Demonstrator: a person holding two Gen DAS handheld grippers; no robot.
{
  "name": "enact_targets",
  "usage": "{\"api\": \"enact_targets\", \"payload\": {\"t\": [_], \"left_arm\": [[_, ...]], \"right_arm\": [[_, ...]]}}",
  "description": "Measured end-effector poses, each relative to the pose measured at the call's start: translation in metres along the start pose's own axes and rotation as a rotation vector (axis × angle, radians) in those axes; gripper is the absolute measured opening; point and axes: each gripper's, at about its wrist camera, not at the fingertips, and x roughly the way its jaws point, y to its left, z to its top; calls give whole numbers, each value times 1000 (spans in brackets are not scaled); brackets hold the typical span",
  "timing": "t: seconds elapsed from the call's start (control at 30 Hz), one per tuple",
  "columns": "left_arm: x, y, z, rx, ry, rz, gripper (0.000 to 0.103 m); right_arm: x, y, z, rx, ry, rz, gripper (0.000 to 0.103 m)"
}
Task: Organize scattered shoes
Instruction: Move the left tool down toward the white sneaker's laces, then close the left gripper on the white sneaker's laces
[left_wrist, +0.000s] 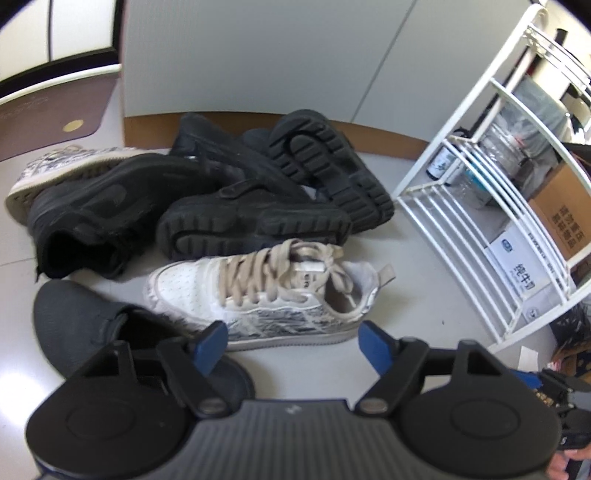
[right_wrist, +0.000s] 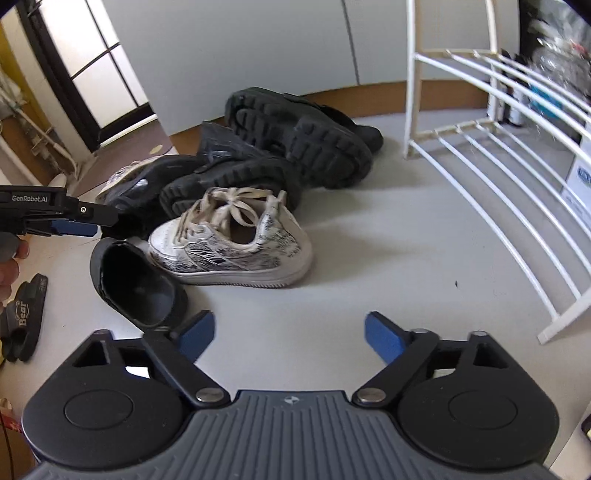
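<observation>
A pile of shoes lies on the pale floor. A white and silver sneaker (left_wrist: 258, 295) (right_wrist: 236, 243) with beige laces stands upright nearest to me. A dark grey slip-on (left_wrist: 110, 332) (right_wrist: 136, 284) lies to its left. Behind them are black chunky-soled shoes (left_wrist: 251, 221) (right_wrist: 295, 136) on their sides, a black sneaker (left_wrist: 99, 218), and a second silver sneaker (left_wrist: 55, 170) at the far left. My left gripper (left_wrist: 291, 347) hangs open just in front of the white sneaker, holding nothing. My right gripper (right_wrist: 290, 336) is open over bare floor, holding nothing.
A white wire shoe rack (left_wrist: 480, 206) (right_wrist: 509, 177) stands to the right, its lower shelves bare. Boxes (left_wrist: 561, 218) and bottles sit behind it. A grey wall with a brown skirting runs behind the pile. Black slippers (right_wrist: 26, 317) lie at the left, by a person's hand.
</observation>
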Motion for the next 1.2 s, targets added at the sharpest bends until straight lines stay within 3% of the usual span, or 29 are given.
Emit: {"api": "enact_targets", "payload": {"t": [0.23, 0.7, 1.07, 1.13, 1.2], "left_arm": [[39, -16, 6, 51, 17, -23, 65], [102, -27, 22, 10, 28, 18, 64], [134, -37, 28, 22, 15, 53, 53], [138, -37, 28, 40, 8, 69, 34], [140, -35, 30, 34, -1, 87, 21]], "right_arm": [[2, -7, -5, 6, 7, -11, 88], [2, -13, -4, 20, -3, -15, 88], [6, -15, -6, 30, 11, -21, 88], [7, -15, -6, 29, 15, -22, 88], [8, -15, -7, 30, 18, -23, 88]]}}
